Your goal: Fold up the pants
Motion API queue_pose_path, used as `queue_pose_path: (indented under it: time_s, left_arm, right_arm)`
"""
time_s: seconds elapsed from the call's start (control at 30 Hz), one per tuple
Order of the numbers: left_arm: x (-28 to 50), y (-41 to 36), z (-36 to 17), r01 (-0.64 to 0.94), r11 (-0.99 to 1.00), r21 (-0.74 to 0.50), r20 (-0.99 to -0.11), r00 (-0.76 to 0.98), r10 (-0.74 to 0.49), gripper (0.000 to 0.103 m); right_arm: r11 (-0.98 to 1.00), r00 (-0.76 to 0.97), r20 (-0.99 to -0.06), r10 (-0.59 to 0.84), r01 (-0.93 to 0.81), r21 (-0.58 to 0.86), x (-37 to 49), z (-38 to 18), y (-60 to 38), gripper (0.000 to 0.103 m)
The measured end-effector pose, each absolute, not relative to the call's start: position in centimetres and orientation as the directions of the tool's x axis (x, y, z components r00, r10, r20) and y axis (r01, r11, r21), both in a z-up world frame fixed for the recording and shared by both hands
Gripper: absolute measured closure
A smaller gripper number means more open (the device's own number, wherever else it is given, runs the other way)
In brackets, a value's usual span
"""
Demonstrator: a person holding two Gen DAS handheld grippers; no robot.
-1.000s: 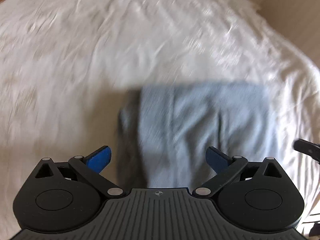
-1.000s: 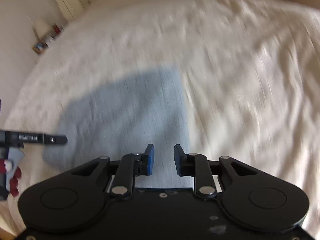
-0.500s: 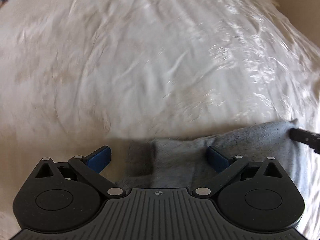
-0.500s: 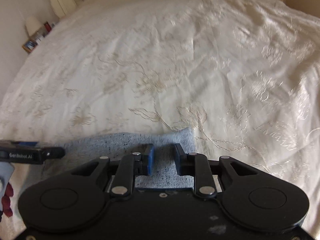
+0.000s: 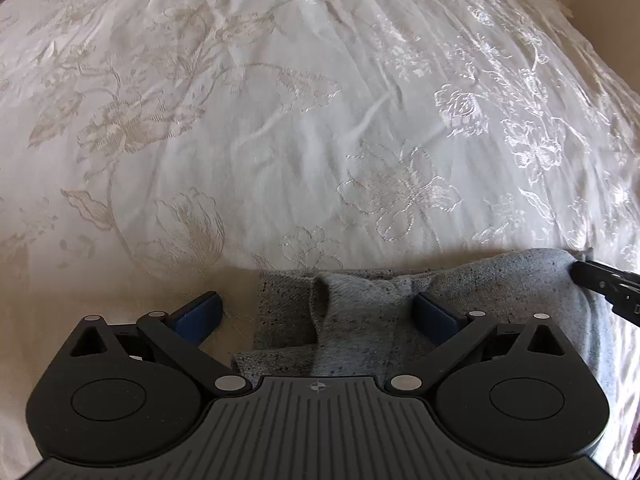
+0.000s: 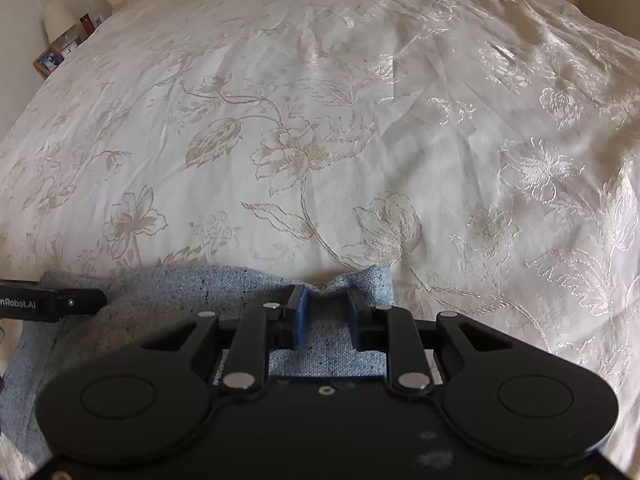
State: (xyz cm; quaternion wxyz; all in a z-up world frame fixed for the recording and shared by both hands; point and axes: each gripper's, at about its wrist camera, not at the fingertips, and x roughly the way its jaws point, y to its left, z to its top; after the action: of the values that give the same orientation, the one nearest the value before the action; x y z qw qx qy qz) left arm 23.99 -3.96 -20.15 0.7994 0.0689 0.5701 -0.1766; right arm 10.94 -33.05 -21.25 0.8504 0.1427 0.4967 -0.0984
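The grey-blue pants (image 5: 360, 320) lie folded on a cream embroidered bedspread (image 5: 320, 120), close under both cameras. My left gripper (image 5: 316, 312) is wide open, its jaws standing either side of the pants' layered left end, just above the cloth. My right gripper (image 6: 326, 308) is partly shut with a gap between the pads, and the pants' far right edge (image 6: 360, 280) is bunched between them. The pants (image 6: 180, 292) stretch left from there. The right gripper's tip shows at the right edge of the left wrist view (image 5: 604, 284); the left gripper's finger (image 6: 52, 303) shows at left in the right wrist view.
The floral bedspread (image 6: 320, 120) spreads far ahead in both views. A bedside shelf with a white lamp (image 6: 60, 20) and small framed items stands at far left. A wall lies beyond the bed's far right corner.
Both grippers have dropped low and forward to the pants' far edge; the pants now fill only the bottom of each view. The views have sharpened from blur.
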Motion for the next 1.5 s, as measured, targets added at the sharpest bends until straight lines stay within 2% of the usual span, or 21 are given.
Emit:
queue_pose_path:
  time_s: [0.1,0.13,0.17,0.23,0.33,0.5,0.67,0.97,1.3,1.4,1.43,1.47,1.5]
  left_arm:
    - [23.3,-4.1,-18.9,0.387,0.920,-0.062,-0.930,0.312,-0.194,0.000]
    - [23.0,-4.0,-18.4,0.395,0.917,-0.059,-0.928,0.317,-0.196,0.000]
    - [22.6,-3.8,-18.0,0.401,0.914,-0.060,-0.925,0.323,-0.202,0.000]
    - [21.6,-3.1,-17.0,0.411,0.908,-0.077,-0.913,0.337,-0.230,0.000]
    - [19.8,-1.1,-15.6,0.413,0.903,-0.118,-0.893,0.353,-0.278,0.000]
    - [17.3,1.8,-15.7,0.401,0.891,-0.213,-0.885,0.307,-0.350,0.000]
    - [16.7,2.5,-18.3,0.390,0.895,-0.219,-0.917,0.232,-0.325,0.000]
    - [19.0,1.2,-22.0,0.394,0.863,-0.318,-0.907,0.139,-0.397,0.000]
    - [21.3,-1.7,-22.7,0.511,0.787,-0.347,-0.884,0.101,-0.455,0.000]
    - [21.4,-2.3,-22.6,0.501,0.792,-0.348,-0.885,0.104,-0.454,0.000]
    - [21.4,-2.2,-22.6,0.475,0.804,-0.359,-0.882,0.110,-0.458,0.000]
    - [21.3,-2.1,-22.5,0.441,0.812,-0.382,-0.873,0.115,-0.473,0.001]
    - [21.3,-1.9,-22.5,0.409,0.818,-0.405,-0.864,0.122,-0.489,0.004]
  right_arm:
    - [0.936,0.499,-0.866,-0.028,0.316,0.152,10.1,-20.2,-33.2,0.070]
    - [0.934,0.504,-0.863,-0.026,0.319,0.159,9.6,-19.9,-33.3,0.060]
    - [0.933,0.509,-0.861,-0.022,0.321,0.166,9.0,-19.6,-33.3,0.056]
    - [0.929,0.515,-0.857,-0.011,0.323,0.181,7.6,-19.2,-33.4,0.053]
    - [0.913,0.522,-0.853,0.014,0.341,0.224,4.8,-18.9,-33.6,0.043]
    - [0.870,0.503,-0.860,0.080,0.387,0.307,0.7,-20.1,-34.2,0.040]
    - [0.837,0.485,-0.861,0.154,0.399,0.375,-1.3,-21.5,-34.4,0.032]
    - [0.834,0.465,-0.840,0.282,0.314,0.454,1.0,-22.9,-33.8,0.022]
    - [0.822,0.481,-0.801,0.356,0.246,0.513,4.6,-24.4,-32.9,0.000]
    - [0.821,0.486,-0.795,0.363,0.236,0.520,5.4,-24.6,-32.6,0.000]
    - [0.822,0.488,-0.792,0.366,0.230,0.521,5.7,-24.5,-32.4,0.011]
    - [0.825,0.489,-0.793,0.364,0.225,0.518,6.0,-24.3,-32.2,0.030]
    - [0.829,0.485,-0.798,0.358,0.228,0.511,6.1,-24.0,-32.1,0.042]
